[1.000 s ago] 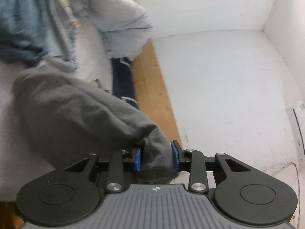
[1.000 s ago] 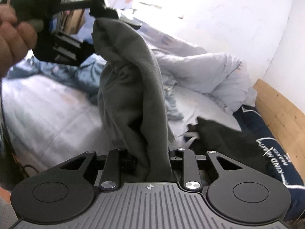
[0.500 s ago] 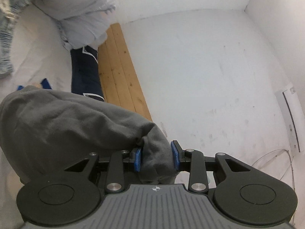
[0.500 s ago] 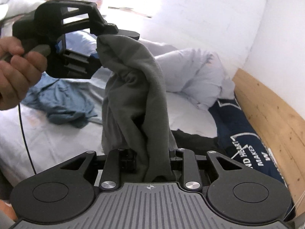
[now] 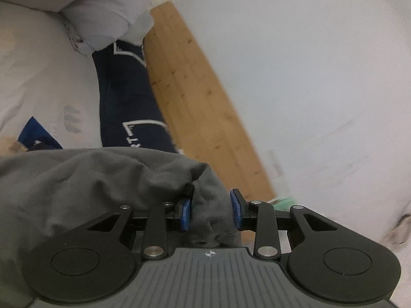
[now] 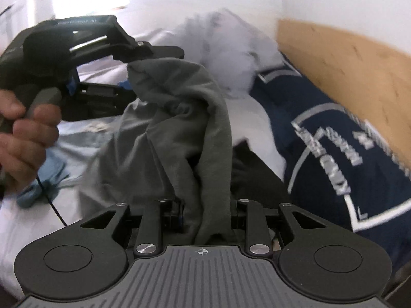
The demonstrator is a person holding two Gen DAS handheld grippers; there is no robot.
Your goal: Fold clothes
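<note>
we've got open white bedsheet (image 6: 77,138) on the left side, room to pass there. ahead, a crumpled pale duvet (image 6: 231,51), a navy printed pillow (image 6: 334,138) and the wooden bed board (image 6: 346,61) block our right.

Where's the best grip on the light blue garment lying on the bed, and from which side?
Take the light blue garment at its raised crumpled fold near the bed's edge, coming from above with fingers across the ridge. It lies bunched, so no flat hem shows. Both grippers hold the grey garment now.
</note>
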